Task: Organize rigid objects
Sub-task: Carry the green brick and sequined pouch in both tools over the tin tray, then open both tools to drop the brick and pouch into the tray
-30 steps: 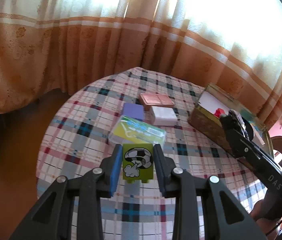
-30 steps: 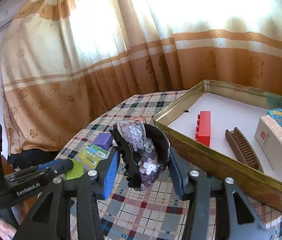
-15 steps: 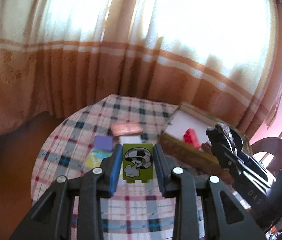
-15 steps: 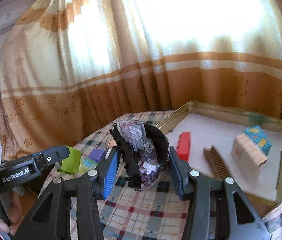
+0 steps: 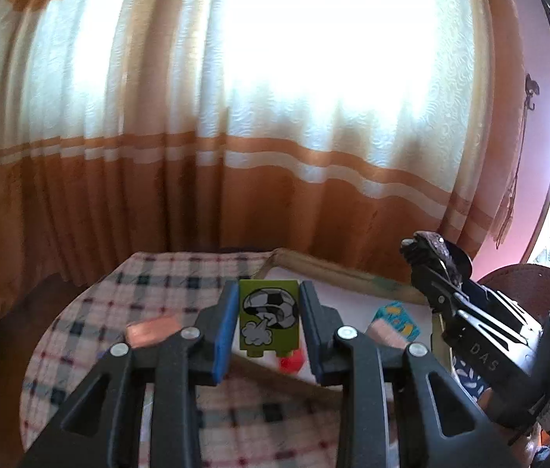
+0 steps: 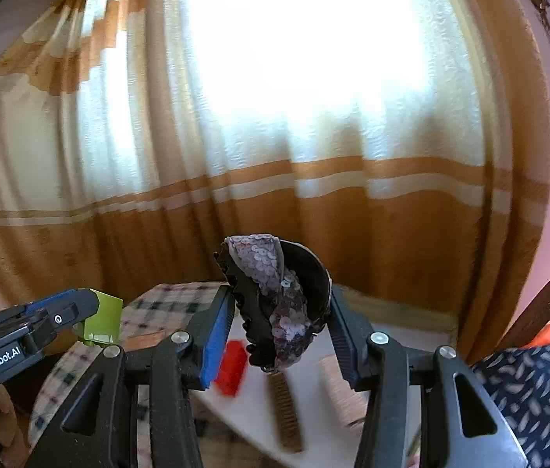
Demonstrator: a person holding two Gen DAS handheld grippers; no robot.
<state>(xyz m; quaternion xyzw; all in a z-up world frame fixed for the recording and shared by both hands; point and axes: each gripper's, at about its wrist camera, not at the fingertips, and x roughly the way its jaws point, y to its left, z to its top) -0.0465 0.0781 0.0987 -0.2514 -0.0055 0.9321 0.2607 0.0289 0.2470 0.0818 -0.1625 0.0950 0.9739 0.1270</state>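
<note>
My left gripper is shut on a lime-green block with a football picture, held in the air above the near rim of the gold-rimmed tray. My right gripper is shut on a black hair clip with purple sequins, also held above the tray. The green block also shows at the left of the right wrist view. The hair clip shows at the right of the left wrist view.
The tray holds a red brick, a brown comb, a pink-topped box and a blue box. A copper-coloured box lies on the plaid tablecloth. Curtains hang behind. A wooden chair stands at right.
Both grippers have lifted and tilted up while moving toward the tray. Each keeps its object. The table now sits lower and smaller in both views.
</note>
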